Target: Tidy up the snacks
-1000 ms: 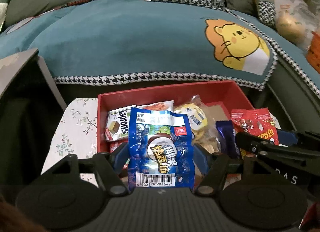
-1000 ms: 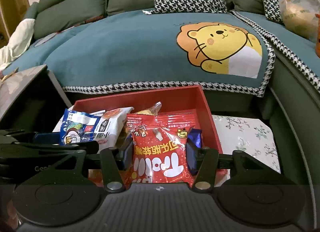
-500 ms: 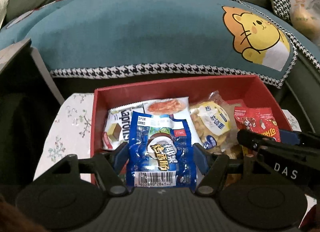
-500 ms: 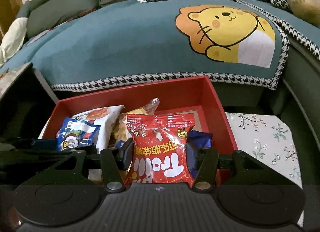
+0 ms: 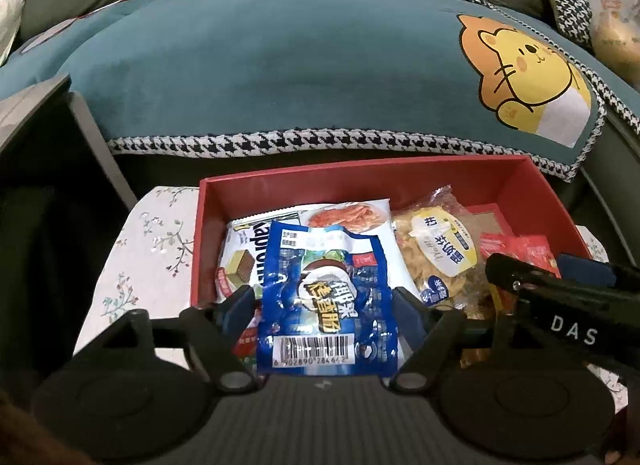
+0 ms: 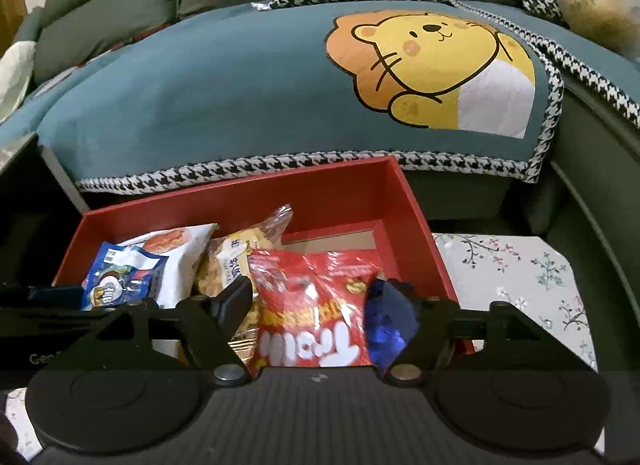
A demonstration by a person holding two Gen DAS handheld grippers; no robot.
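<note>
A red box [image 5: 360, 175] [image 6: 416, 209] holds several snack packs on the flowered table. My left gripper [image 5: 326, 307] is shut on a blue coconut-sausage packet [image 5: 326, 297] and holds it over the box's front left. My right gripper [image 6: 328, 301] has its jaws spread wide; the red gummy bag [image 6: 316, 305] lies loose between them, tilted in the box, beside a dark blue wrapper [image 6: 386, 325]. A white snack bag [image 5: 344, 217] and a clear bag of yellow crisps [image 5: 436, 253] lie in the box behind.
A teal sofa cover with a yellow lion [image 6: 432, 65] hangs just behind the box. The flowered tablecloth [image 6: 520, 277] shows right of the box and also on its left [image 5: 152, 249]. A dark open container [image 5: 36, 169] stands at the left.
My right gripper's jaws have opened and the red gummy bag has dropped and tilted into the box. Both grippers have moved forward over the box. The left still holds the blue packet.
</note>
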